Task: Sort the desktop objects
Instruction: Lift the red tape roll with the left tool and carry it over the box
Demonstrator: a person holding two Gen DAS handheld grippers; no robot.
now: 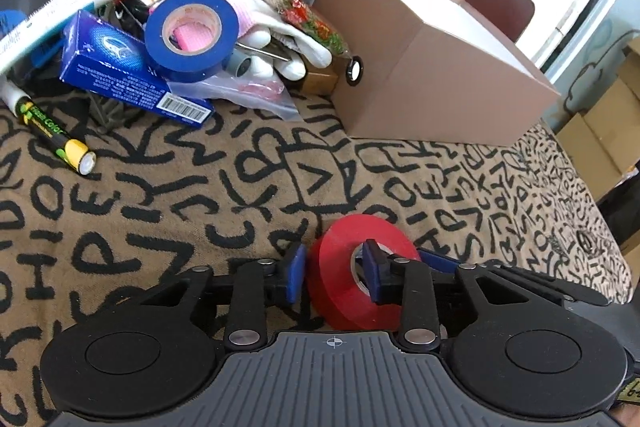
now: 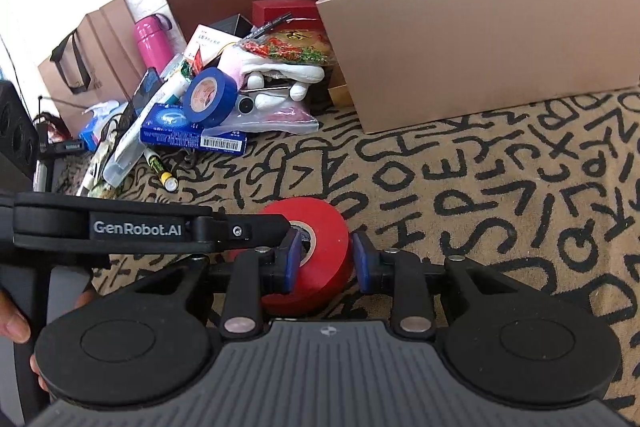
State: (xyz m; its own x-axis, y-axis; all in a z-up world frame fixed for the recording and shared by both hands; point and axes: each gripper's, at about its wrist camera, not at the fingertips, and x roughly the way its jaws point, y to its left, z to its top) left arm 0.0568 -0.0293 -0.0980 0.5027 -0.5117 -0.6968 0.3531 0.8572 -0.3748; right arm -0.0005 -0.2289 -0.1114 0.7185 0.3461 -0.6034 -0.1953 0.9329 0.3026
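A: On the far left of the desk (image 1: 160,187), with its letter-patterned cloth, I see a pile: a blue roll of tape (image 1: 191,35) lying on a white glove (image 1: 280,39), a blue carton with a barcode (image 1: 132,75) and a yellow-and-black marker (image 1: 60,139). What could go wrong here?

B: The red roll of plastic tape (image 1: 352,279) stands near, in the middle. Both tools hold it at once. If one pulls before the other lets go, I think the roll may twist out and drop on the cloth.

A: How do the tools stand?

B: The left tool (image 1: 335,277) is clamped on the left wall of the ring, one pad outside and one in the core. The right tool (image 2: 325,261) is closed on the right wall in the same way.

A: And on the right?

B: The open pink cardboard box (image 1: 432,67), far right, is probably the goal.
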